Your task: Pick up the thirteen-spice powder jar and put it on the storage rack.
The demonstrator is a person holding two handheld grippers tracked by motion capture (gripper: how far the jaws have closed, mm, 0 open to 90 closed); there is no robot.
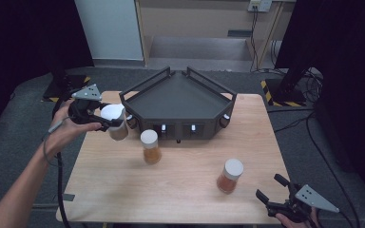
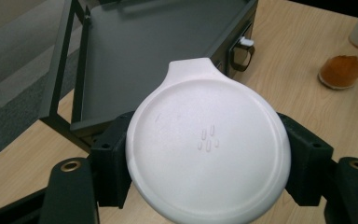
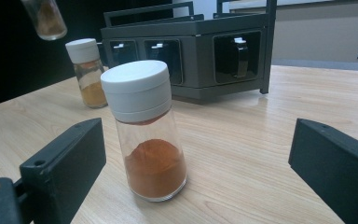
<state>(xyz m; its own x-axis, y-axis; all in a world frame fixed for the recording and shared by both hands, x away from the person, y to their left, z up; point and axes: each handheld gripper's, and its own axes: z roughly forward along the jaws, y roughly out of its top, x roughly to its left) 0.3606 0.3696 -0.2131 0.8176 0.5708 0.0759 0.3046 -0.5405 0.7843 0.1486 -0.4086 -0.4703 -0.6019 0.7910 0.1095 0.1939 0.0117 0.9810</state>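
The spice jar (image 1: 115, 122) is held in the air by the left gripper (image 1: 105, 121), at about 9 o'clock from the dark rack (image 1: 178, 102). Its jaws are closed tight on the jar, one black pad on each side, just under the lid. The jar is made of clear glass with brown powder inside. Its white cap (image 2: 208, 147) is round, smooth and made of plastic, with a small tab at 12 o'clock and a few tiny raised drops near the middle. No writing can be read on it.

Two more jars of the same kind are stood on the pale wooden counter (image 1: 180, 190). The middle jar (image 1: 150, 146) is seen at 6 o'clock from the rack, with yellow-brown powder. The near jar (image 3: 145, 128) is filled with orange powder and has a ridged white lid.

The right gripper (image 1: 272, 191) is held low at 4 o'clock on the counter. Its jaws are wide open and nothing is held; the near jar is seen ahead, between them. The rack is made of dark metal, with rails on top and small white clips in its square holes.
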